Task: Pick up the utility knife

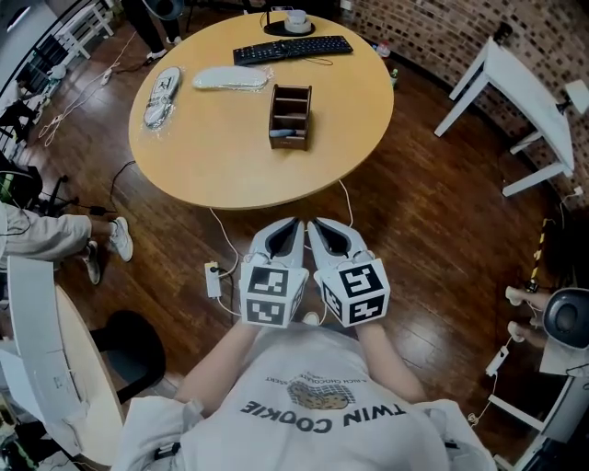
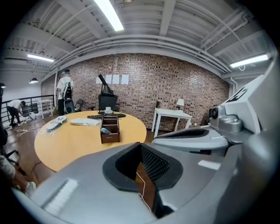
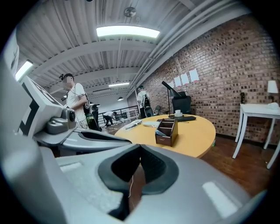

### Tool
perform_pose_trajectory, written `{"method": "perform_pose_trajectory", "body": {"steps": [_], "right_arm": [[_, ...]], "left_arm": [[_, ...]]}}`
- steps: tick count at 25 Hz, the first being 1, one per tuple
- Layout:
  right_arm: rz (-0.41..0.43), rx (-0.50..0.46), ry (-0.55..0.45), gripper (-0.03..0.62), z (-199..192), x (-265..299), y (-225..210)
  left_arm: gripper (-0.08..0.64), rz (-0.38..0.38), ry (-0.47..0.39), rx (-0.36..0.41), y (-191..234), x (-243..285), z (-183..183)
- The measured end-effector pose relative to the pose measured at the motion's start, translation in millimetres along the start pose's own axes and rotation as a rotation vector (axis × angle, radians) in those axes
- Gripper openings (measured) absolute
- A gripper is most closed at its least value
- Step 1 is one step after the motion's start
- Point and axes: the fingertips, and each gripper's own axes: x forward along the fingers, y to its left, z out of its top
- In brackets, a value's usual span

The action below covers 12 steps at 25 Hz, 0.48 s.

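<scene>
A brown wooden organiser box stands on the round wooden table. A grey-blue tool, which seems to be the utility knife, lies in its front compartment. Both grippers hang side by side over the floor, short of the table's near edge. My left gripper and right gripper are both shut and hold nothing. In the left gripper view my left gripper points toward the box, with the knife in it. In the right gripper view my right gripper points at the box.
A black keyboard, a flat white item, a wrapped packet and a cup lie on the table's far half. A power strip with cables lies on the floor. A white table stands at the right; a seated person's legs are at the left.
</scene>
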Motion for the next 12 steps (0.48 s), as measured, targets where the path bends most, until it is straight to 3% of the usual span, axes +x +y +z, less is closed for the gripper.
{"method": "perform_pose_trajectory", "body": {"steps": [7,12], "right_arm": [[-0.019,0.009,0.016,0.0,18.0,50.8,-13.2],[-0.039,0.011,0.022,0.0,28.9,80.9,-20.6]], "left_arm": [[0.003,-0.036,0.009,0.013,42.4,32.6,17.8],[0.003,-0.079,0.02,0.086,66.8,56.8,24.9]]}}
